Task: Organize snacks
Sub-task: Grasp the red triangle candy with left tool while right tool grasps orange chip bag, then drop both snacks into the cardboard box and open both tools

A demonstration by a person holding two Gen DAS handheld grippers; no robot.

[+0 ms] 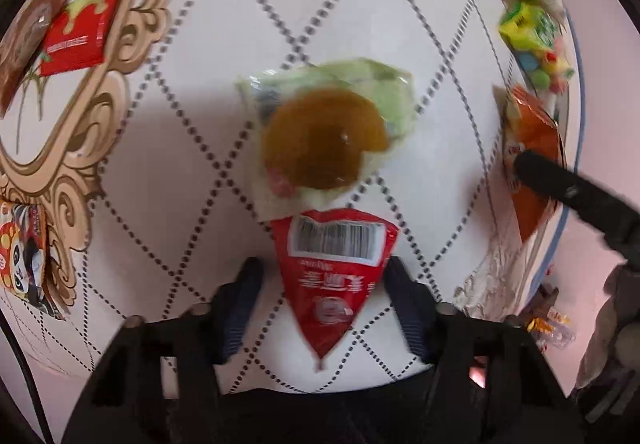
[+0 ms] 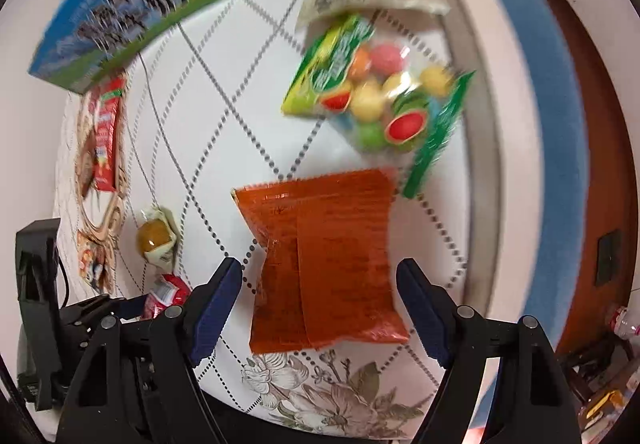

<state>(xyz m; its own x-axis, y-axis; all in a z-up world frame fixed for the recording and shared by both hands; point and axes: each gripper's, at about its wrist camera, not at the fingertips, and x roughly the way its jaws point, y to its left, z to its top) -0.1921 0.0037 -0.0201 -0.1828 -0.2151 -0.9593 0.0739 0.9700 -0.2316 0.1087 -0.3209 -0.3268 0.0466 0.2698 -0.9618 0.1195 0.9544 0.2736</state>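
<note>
Left gripper (image 1: 323, 284): jaws narrow, one blue pad each side of the small red triangular foil sachet with a barcode (image 1: 334, 276). Pads sit right at its edges; motion blur makes it unclear whether they actually press, so grip is unconfirmed. The sachet lies flat on the white quilted tablecloth with dotted diamond stitching (image 1: 192, 164), tip toward the camera, and its top edge meets the pale green wrapper holding a round brown sweet (image 1: 324, 132).

Right gripper (image 2: 320, 296): jaws apart, straddling the flat orange-red foil packet (image 2: 324, 260). There is a clear gap at the left pad, while the right pad is near the packet's edge without touching. The packet lies flat between the fingers, just below the clear bag of coloured round candies with green print (image 2: 376, 96).

Handling, judged: both are light, thin and crinkly, with slick foil. They will likely buckle rather than resist, and may slide on the cloth. Best hold on the sachet is across its wide barcode end, not the tip. On the orange packet, pinch across the pinched-in waist and lift slowly.
</note>
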